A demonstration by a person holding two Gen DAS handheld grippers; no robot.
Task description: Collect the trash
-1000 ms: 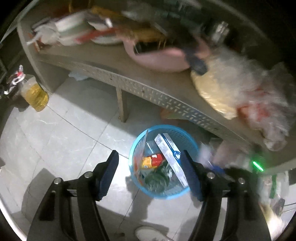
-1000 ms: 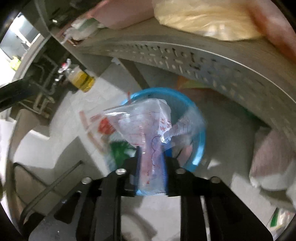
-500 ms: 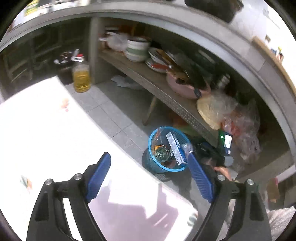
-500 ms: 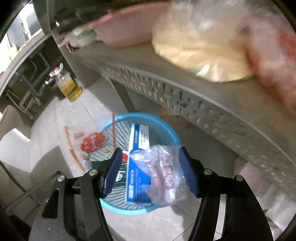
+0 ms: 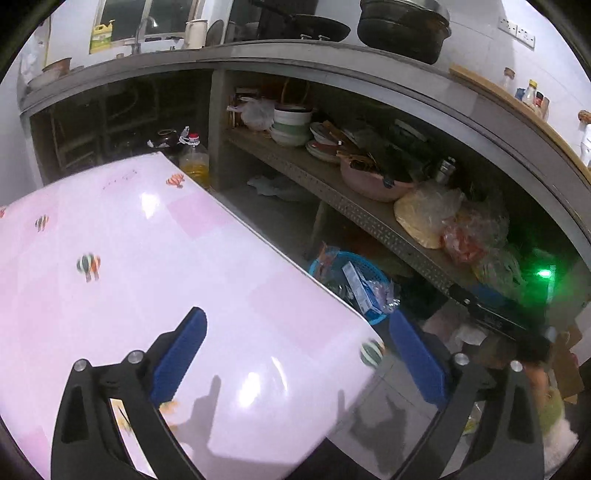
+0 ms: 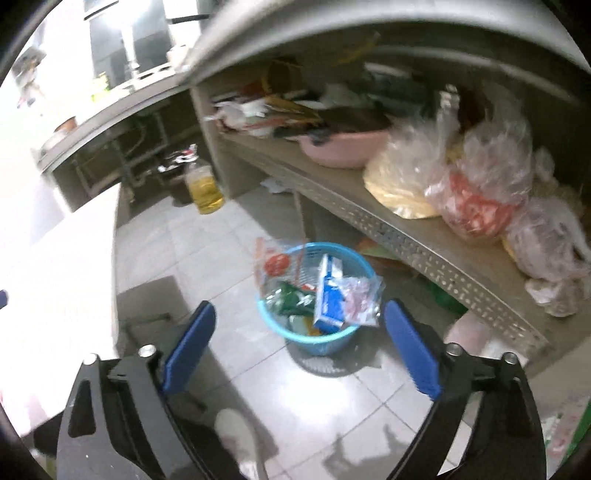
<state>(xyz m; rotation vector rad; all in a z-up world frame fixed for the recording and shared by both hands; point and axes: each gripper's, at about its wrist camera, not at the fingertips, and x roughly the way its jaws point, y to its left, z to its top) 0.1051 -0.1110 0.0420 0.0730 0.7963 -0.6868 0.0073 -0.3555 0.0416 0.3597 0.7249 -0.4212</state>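
A blue mesh bin (image 6: 317, 338) stands on the tiled floor below a shelf. Inside lie a blue-and-white box (image 6: 327, 291), a crumpled clear plastic bag (image 6: 357, 300), green wrappers and a red-printed wrapper (image 6: 272, 261) over its rim. My right gripper (image 6: 298, 326) hangs above the bin, its jaws opening wide with nothing between them. My left gripper (image 5: 295, 339) hovers over a pink table (image 5: 140, 280), its jaws also opening and empty. In the left wrist view the bin (image 5: 376, 317) is partly hidden behind the table's edge.
A perforated shelf (image 6: 406, 240) holds a pink basin (image 6: 343, 147) and plastic bags of food (image 6: 476, 192). An oil bottle (image 6: 204, 188) stands on the floor to the left. A white shoe (image 6: 236, 439) shows below. Pots sit on the counter (image 5: 402, 26).
The right gripper opened and dropped the clear bag into the bin, then rose. The left gripper opened wider and swung from over the bin to above the pink table.
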